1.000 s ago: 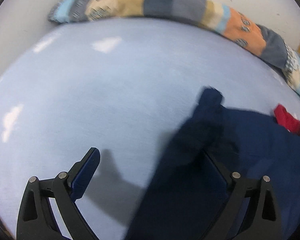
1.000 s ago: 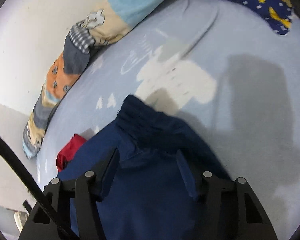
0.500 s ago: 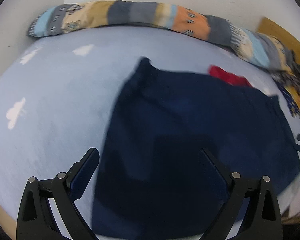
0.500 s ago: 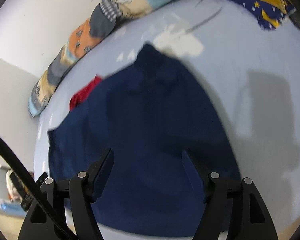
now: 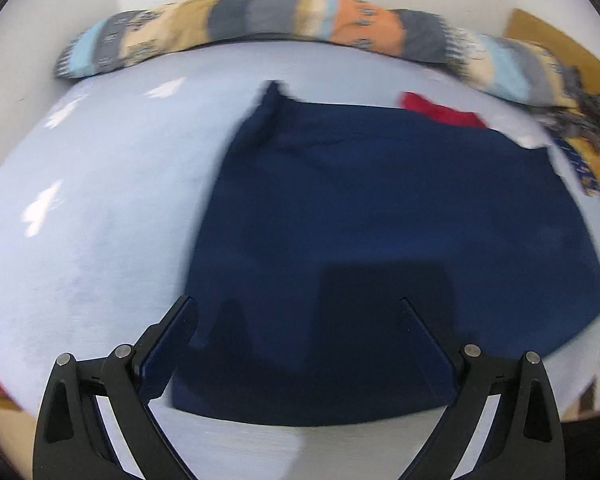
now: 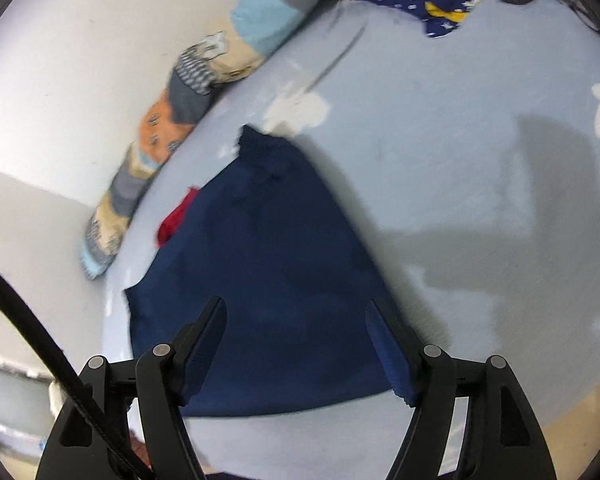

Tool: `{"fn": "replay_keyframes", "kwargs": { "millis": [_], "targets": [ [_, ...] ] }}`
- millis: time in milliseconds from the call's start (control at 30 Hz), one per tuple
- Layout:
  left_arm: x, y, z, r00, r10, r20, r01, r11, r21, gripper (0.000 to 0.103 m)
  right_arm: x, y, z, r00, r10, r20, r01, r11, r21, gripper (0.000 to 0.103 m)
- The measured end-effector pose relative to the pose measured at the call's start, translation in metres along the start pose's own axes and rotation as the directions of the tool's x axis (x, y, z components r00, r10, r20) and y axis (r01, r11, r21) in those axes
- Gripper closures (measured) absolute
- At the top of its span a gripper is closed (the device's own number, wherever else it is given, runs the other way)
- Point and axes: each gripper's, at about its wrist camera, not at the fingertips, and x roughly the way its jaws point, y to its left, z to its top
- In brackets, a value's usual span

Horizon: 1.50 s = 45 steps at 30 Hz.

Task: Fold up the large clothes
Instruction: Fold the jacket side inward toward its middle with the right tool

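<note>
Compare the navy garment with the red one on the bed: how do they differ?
The navy garment lies spread wide and flat in full view; the red garment shows only as a small piece at the navy one's far edge, the rest hidden. The navy garment lies below both open grippers; the red garment lies farther off, nearer the patchwork bolster. Both rest on the pale blue sheet.

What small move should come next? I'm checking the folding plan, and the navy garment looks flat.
Probably lower the right gripper to the navy garment's near edge for another fold: it lies spread on the blue sheet, and both grippers hang open above it, holding nothing.
</note>
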Motion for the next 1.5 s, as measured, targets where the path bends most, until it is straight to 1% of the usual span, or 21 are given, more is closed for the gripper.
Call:
{"fn": "replay_keyframes", "kwargs": {
  "millis": [100,200,267,333,367,400,433,467,500,567,633,733,833,900,1000,1100,1200,1267,1367,1433,1500],
  "targets": [
    [0.009,-0.023,-0.001,0.999,-0.042,-0.034,0.045,0.996,0.078,0.004,0.019,0.022,-0.016,0.996,0.031,-0.082,-0.036,0.997,-0.066,0.025],
    [0.023,-0.053,-0.009,0.995,-0.044,-0.085,0.059,0.981,0.183,0.004,0.045,0.05,-0.033,0.987,0.002,-0.161,-0.029,0.986,-0.165,0.025],
    [0.032,-0.065,-0.016,0.994,-0.005,-0.112,0.033,0.969,0.246,0.004,0.065,0.071,-0.048,0.978,-0.054,-0.202,-0.002,0.964,-0.266,0.025],
    [0.036,-0.07,-0.018,0.994,0.015,-0.104,0.013,0.965,0.263,0.003,0.085,0.087,-0.061,0.963,-0.175,-0.203,0.089,0.923,-0.374,0.022],
    [0.035,-0.07,-0.021,0.994,0.014,-0.104,0.014,0.965,0.262,0.004,0.089,0.091,-0.064,0.957,-0.213,-0.199,0.118,0.907,-0.405,0.021],
    [0.033,-0.068,-0.02,0.994,0.006,-0.105,0.021,0.966,0.256,0.004,0.088,0.097,-0.065,0.956,-0.223,-0.189,0.125,0.896,-0.427,0.02],
    [0.029,-0.065,-0.017,0.996,-0.007,-0.09,0.028,0.97,0.241,0.004,0.084,0.1,-0.06,0.965,-0.191,-0.179,0.099,0.9,-0.425,0.02],
    [0.025,-0.061,-0.015,0.997,-0.015,-0.074,0.032,0.973,0.231,0.004,0.073,0.102,-0.053,0.978,-0.128,-0.164,0.051,0.911,-0.41,0.02],
    [0.019,-0.059,-0.012,0.998,-0.03,-0.052,0.041,0.975,0.218,0.004,0.062,0.102,-0.046,0.986,-0.096,-0.135,0.035,0.916,-0.4,0.02],
    [0.009,-0.054,-0.005,0.998,-0.063,-0.012,0.064,0.98,0.19,0.004,0.041,0.089,-0.023,0.994,-0.092,-0.051,0.067,0.93,-0.361,0.02],
    [0.005,-0.051,0.003,0.996,-0.086,0.012,0.083,0.985,0.151,0.004,0.031,0.065,-0.003,0.995,-0.1,-0.022,0.089,0.952,-0.293,0.019],
    [0.007,-0.053,0.01,0.995,-0.102,0.004,0.101,0.986,0.135,0.004,0.023,0.018,0.025,0.992,-0.125,-0.007,0.121,0.976,-0.179,0.019],
    [0.009,-0.06,0.008,0.996,-0.094,0.0,0.093,0.983,0.161,0.004,0.02,-0.021,0.038,0.995,-0.091,-0.041,0.086,0.991,-0.102,0.019],
    [0.009,-0.062,0.007,0.996,-0.093,0.0,0.092,0.981,0.172,0.004,0.022,-0.047,0.042,0.997,-0.026,-0.071,0.024,0.999,-0.03,0.019],
    [0.008,-0.065,0.004,0.995,-0.099,0.002,0.097,0.979,0.181,0.004,0.035,-0.059,0.04,0.991,0.033,-0.127,-0.031,0.999,0.014,0.019],
    [0.009,-0.063,0.006,0.995,-0.1,0.01,0.097,0.982,0.161,0.004,0.047,-0.054,0.034,0.984,0.066,-0.166,-0.065,0.998,0.012,0.018],
    [0.015,-0.06,0.013,0.994,-0.111,0.0,0.111,0.988,0.112,0.004,0.062,-0.044,0.029,0.965,0.155,-0.213,-0.15,0.988,0.037,0.018],
    [0.021,-0.056,0.016,0.993,-0.12,-0.012,0.12,0.99,0.067,0.004,0.076,-0.038,0.03,0.959,0.129,-0.253,-0.137,0.991,-0.014,0.018],
    [0.026,-0.054,0.017,0.994,-0.107,-0.019,0.108,0.993,0.041,0.004,0.084,-0.036,0.039,0.954,0.16,-0.254,-0.168,0.986,-0.014,0.017],
    [0.029,-0.055,0.018,0.995,-0.099,-0.027,0.1,0.994,0.039,0.004,0.092,-0.033,0.045,0.948,0.177,-0.264,-0.19,0.982,-0.025,0.013],
    [0.031,-0.057,0.018,0.995,-0.092,-0.031,0.093,0.995,0.042,0.004,0.097,-0.023,0.048,0.94,0.19,-0.283,-0.223,0.971,-0.087,0.008]
  ]
}}
